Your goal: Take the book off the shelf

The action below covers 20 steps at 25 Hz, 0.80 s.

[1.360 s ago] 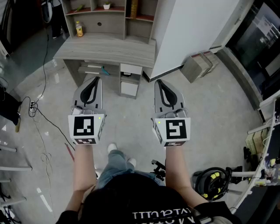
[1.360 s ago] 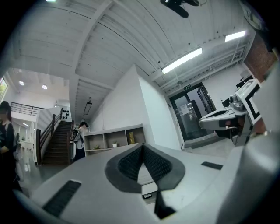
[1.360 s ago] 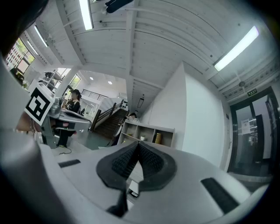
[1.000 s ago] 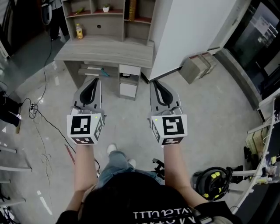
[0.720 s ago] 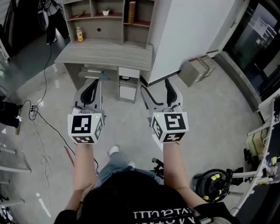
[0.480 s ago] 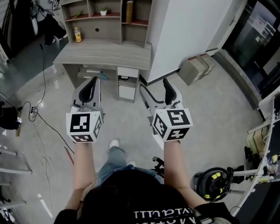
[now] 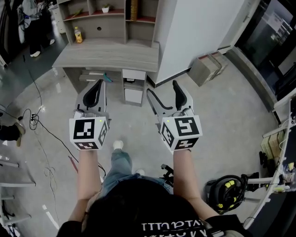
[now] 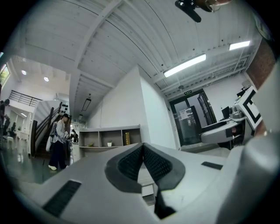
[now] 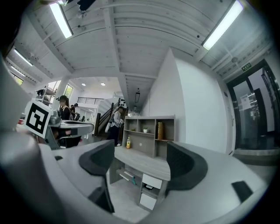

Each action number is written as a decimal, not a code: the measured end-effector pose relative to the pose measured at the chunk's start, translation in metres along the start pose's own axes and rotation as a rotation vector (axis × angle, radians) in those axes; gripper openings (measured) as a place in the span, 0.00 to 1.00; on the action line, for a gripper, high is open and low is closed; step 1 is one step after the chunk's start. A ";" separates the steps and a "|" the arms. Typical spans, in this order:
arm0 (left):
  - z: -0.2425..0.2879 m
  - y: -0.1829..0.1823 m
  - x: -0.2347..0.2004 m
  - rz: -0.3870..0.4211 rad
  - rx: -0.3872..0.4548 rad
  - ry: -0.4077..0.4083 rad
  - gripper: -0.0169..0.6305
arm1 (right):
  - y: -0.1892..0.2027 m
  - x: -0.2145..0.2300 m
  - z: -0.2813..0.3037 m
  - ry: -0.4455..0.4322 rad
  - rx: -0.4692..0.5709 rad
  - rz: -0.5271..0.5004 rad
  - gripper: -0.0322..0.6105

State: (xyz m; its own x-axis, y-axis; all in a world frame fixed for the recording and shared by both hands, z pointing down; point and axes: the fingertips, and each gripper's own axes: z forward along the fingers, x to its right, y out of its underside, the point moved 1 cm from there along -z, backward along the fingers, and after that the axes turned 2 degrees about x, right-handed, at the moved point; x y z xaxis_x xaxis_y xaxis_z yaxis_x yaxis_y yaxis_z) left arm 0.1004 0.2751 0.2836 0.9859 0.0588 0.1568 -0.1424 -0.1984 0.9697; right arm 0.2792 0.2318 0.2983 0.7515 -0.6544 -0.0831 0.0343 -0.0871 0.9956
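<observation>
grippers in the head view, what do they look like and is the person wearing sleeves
Both the left gripper and right gripper are light grey plastic bodies with two curved jaws lined in black ribbed pads. Each carries a white cube printed with black square markers. Forearms are bare; the top is black.

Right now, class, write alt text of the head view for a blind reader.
A person holds two grippers above a floor: the left gripper shut, the right gripper open and empty. Ahead stands a desk with a book on its shelf.
</observation>
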 end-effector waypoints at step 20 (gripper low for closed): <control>0.157 0.053 -0.150 -0.055 0.019 -0.033 0.05 | 0.000 0.019 0.213 0.032 -0.012 -0.029 0.62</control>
State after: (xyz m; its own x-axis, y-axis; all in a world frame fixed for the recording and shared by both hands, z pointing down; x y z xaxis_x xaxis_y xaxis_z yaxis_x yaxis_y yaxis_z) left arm -0.0414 0.1018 0.2822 0.9946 0.0377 0.0971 -0.0869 -0.2143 0.9729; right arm 0.1526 0.0593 0.2874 0.7707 -0.6274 -0.1112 0.0642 -0.0971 0.9932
